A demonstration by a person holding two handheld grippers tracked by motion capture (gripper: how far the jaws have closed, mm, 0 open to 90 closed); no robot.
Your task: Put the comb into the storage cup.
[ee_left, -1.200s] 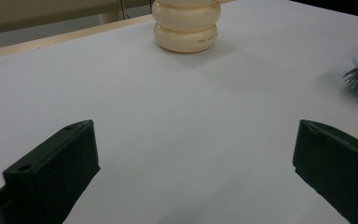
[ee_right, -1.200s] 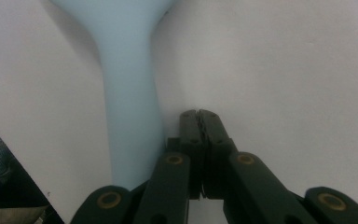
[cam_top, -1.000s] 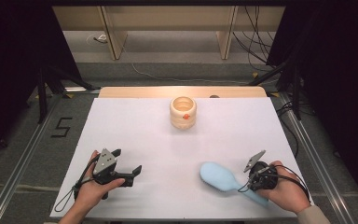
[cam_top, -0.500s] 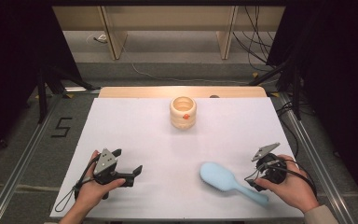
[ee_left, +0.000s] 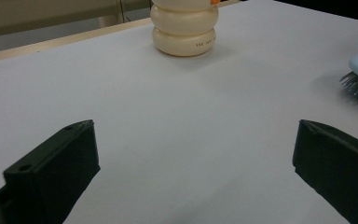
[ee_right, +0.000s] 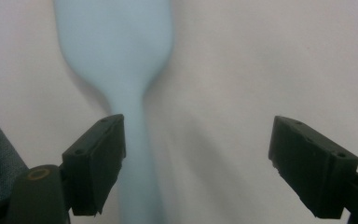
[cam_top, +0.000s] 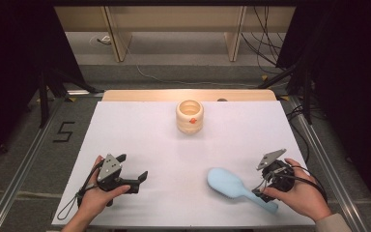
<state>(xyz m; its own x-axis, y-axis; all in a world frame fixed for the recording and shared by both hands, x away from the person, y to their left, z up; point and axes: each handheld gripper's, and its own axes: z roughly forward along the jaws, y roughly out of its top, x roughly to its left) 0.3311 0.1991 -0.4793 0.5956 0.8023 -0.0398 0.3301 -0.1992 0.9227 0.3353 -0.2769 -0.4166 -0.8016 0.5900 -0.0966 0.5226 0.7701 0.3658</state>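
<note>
The left tool [cam_top: 134, 175] rests wide open on the white surface [cam_top: 149, 140], while the right tool [cam_top: 260, 187], its jaws just opened, hovers over the light, stiff blue hairbrush [cam_top: 227, 182], best gripped by its slim handle.

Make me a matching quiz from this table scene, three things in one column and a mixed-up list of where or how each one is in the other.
Things:
1. hairbrush
2. cream pot
3. left gripper

States:
A. standing upright at the far middle of the table
B. lying flat, bristles down, handle toward the right gripper
C. open, with nothing between its jaws

Pairs: 1-B, 2-A, 3-C
</note>
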